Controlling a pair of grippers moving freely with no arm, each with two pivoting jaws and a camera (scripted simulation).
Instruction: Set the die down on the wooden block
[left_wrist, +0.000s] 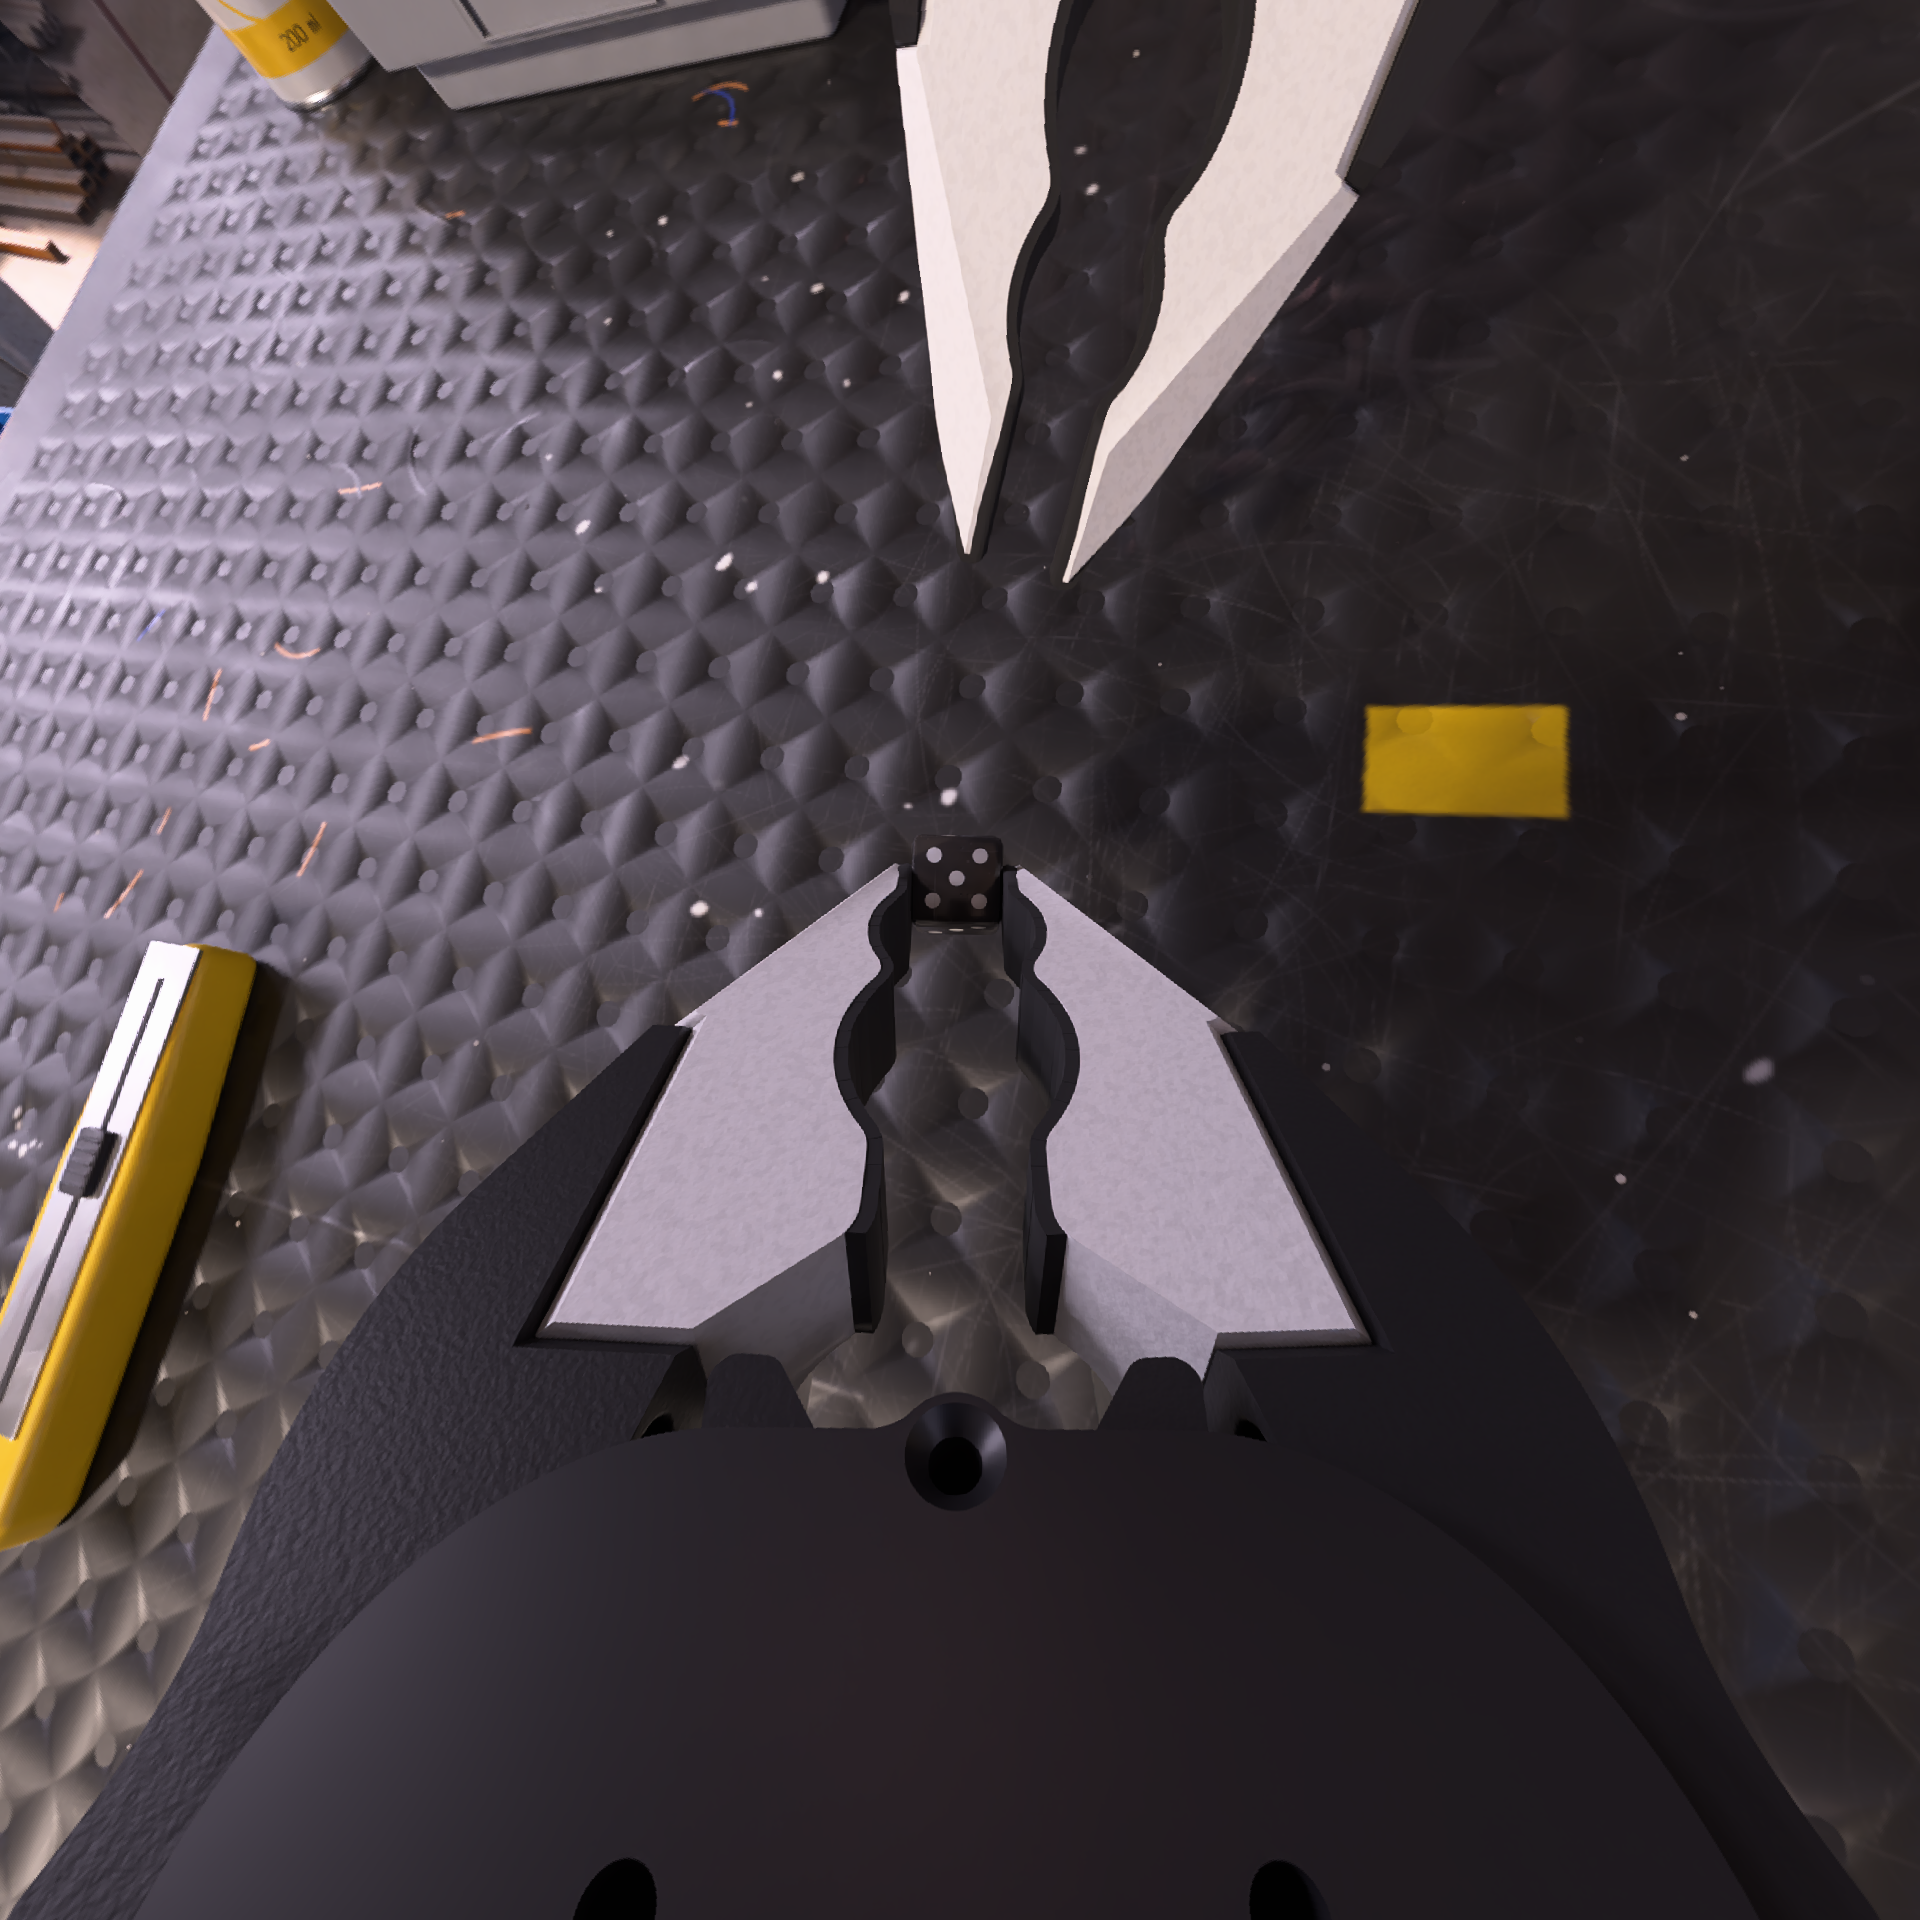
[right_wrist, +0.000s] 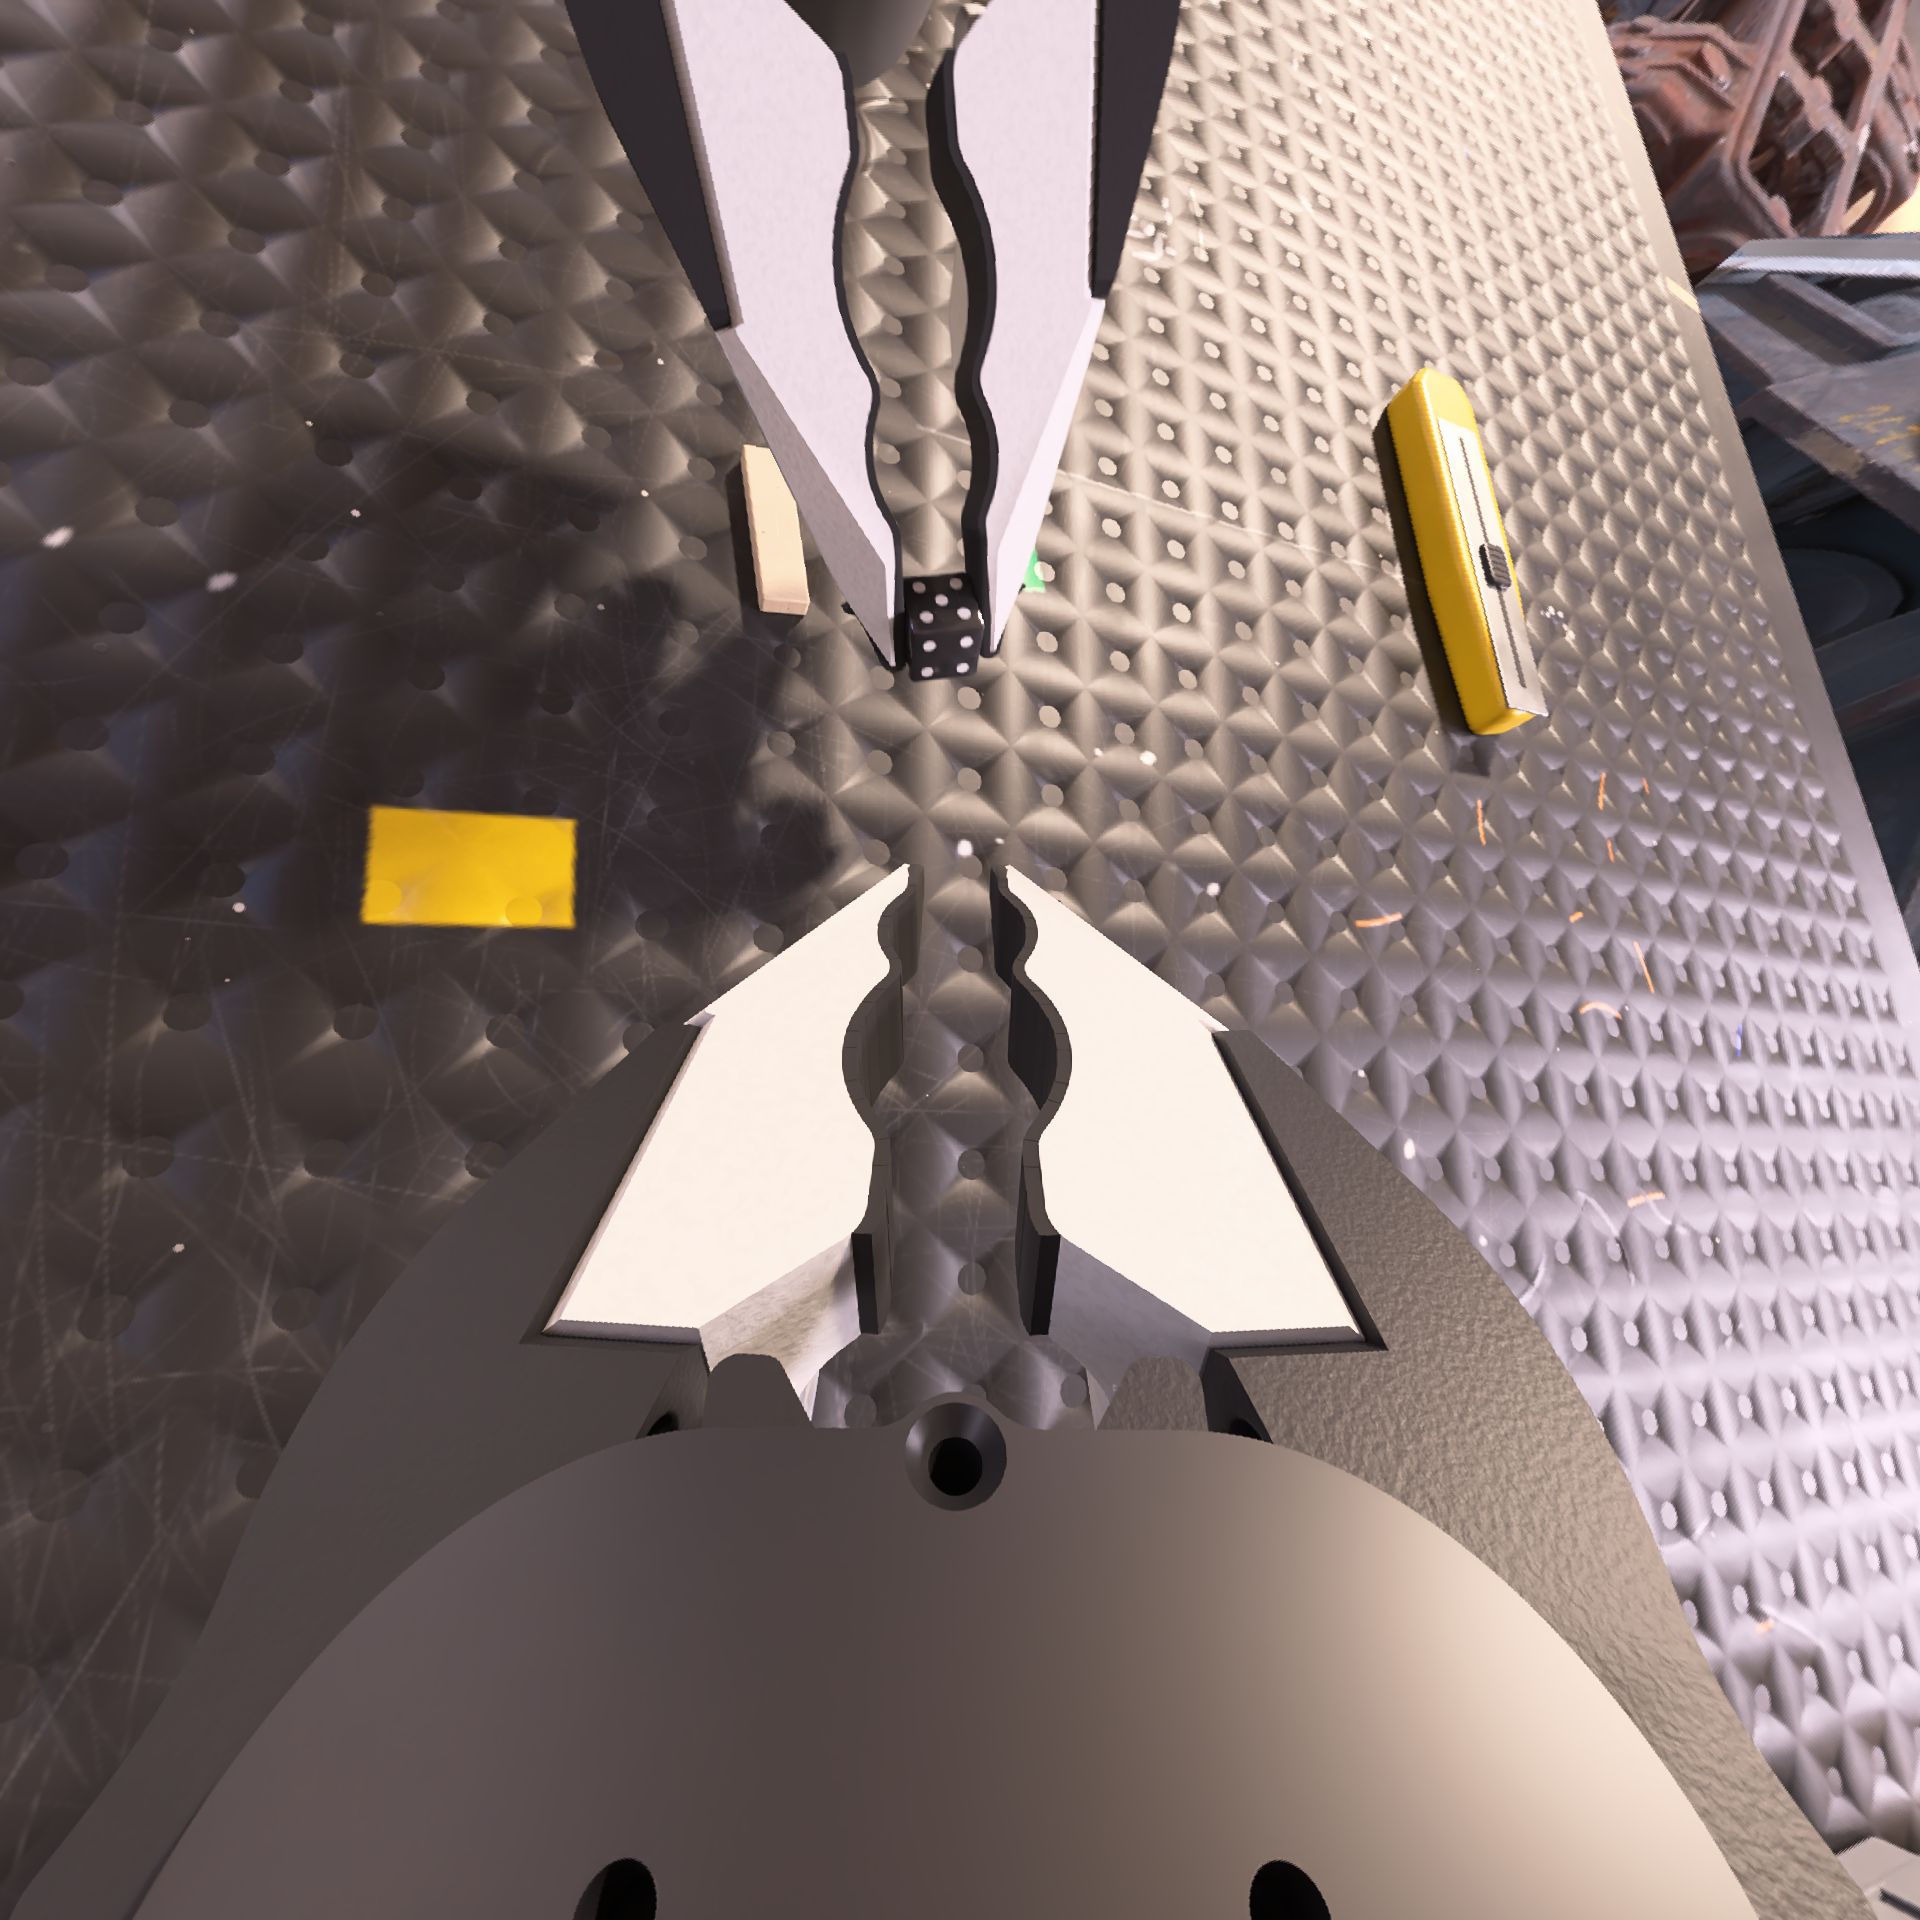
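My left gripper (left_wrist: 956, 896) is shut on a small black die with white pips (left_wrist: 957, 879), pinched between its fingertips. In the right wrist view the left gripper (right_wrist: 940, 644) comes down from the top with the die (right_wrist: 942, 627) held low over the metal table. The pale wooden block (right_wrist: 774, 532) lies flat just left of that gripper's fingers, partly hidden behind one finger. It does not show in the left wrist view. My right gripper (right_wrist: 954, 883) faces the left one, with a narrow gap between its fingers and nothing in it; it also shows in the left wrist view (left_wrist: 1018, 566).
A flat yellow rectangle (right_wrist: 468, 868) lies on the studded metal table (right_wrist: 1299, 935), also in the left wrist view (left_wrist: 1465, 761). A yellow utility knife (right_wrist: 1460, 551) lies to one side. A green thing (right_wrist: 1032, 571) peeks from behind the left fingers. A yellow can (left_wrist: 286, 47) and a grey box (left_wrist: 623, 42) stand at the table's end.
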